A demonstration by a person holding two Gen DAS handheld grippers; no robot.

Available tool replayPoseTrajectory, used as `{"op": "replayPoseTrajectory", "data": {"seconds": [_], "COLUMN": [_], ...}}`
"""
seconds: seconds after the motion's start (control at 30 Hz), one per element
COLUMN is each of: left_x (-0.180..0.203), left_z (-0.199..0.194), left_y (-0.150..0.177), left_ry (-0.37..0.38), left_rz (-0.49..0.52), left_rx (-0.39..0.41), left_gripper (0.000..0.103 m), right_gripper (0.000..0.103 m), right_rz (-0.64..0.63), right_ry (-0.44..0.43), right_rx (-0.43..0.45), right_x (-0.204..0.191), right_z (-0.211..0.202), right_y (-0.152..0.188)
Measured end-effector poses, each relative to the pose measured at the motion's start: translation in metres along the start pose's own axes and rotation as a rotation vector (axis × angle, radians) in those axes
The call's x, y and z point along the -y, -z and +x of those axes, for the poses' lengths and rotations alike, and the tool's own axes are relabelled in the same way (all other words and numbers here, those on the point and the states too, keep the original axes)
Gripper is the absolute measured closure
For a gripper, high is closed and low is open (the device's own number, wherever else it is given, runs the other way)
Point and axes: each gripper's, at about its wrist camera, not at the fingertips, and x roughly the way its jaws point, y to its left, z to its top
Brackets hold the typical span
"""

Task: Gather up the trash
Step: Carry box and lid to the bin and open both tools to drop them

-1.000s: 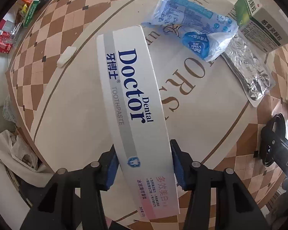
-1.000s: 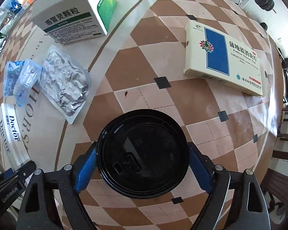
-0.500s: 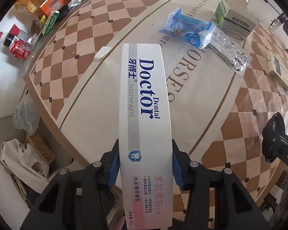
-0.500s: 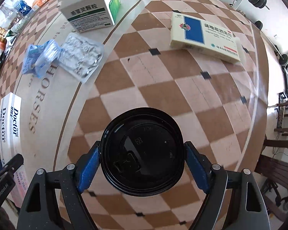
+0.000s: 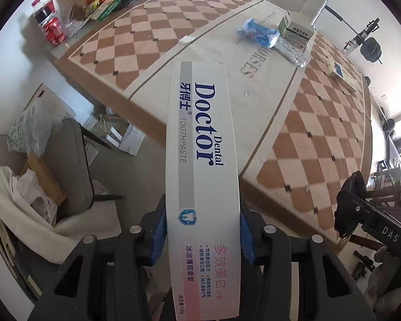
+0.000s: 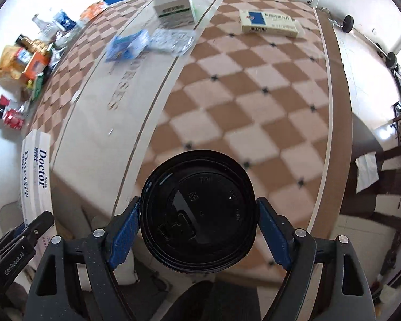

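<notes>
My left gripper (image 5: pixel 201 230) is shut on a long white "Dental Doctor" toothpaste box (image 5: pixel 201 147), its blue pads pressing both long sides. The box hangs over the table's near edge and the floor beyond it. My right gripper (image 6: pixel 199 226) is shut on a black lidded cup (image 6: pixel 197 214), seen from above, held over the table's near edge. The toothpaste box (image 6: pixel 36 176) and left gripper also show at the left of the right wrist view. The right gripper's body (image 5: pixel 371 222) shows at the right of the left wrist view.
On the checkered tablecloth (image 5: pixel 157 34) lie a blue plastic wrapper (image 5: pixel 256 32), a foil pack (image 5: pixel 291 52), a green-white medicine box (image 5: pixel 295 28) and a blue-white flat box (image 6: pixel 270 22). Bottles, cans and packets crowd the far-left end (image 5: pixel 53 24). A grey chair (image 5: pixel 74 165) and bags stand on the floor.
Both grippers have lifted and pulled back from over the tabletop to beyond its near edge, still holding the box and the cup. The table items now look smaller and farther.
</notes>
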Motion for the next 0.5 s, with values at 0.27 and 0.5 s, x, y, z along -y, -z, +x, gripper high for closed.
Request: {"op": "replayPoseTrajectory", "data": {"seconds": [0.27,0.5], "left_x": [-0.038,-0.033], "left_z": [0.055,0.192], "left_y": [0.094,0.098], "left_ry": [0.05,0.073], "left_rz": [-0.008,-0.014], "left_rx": [-0.207,-0.35], "left_gripper": [0.06,0.06], "right_gripper": [0.018,0.018], "right_rz": [-0.011,0.014], "right_ry": [-0.044,0.047], "right_rx": [-0.204,-0.336], "right_x": [-0.012,0.011], "right_z": [0.042,0.155], "right_y": [0.154,0.215]}}
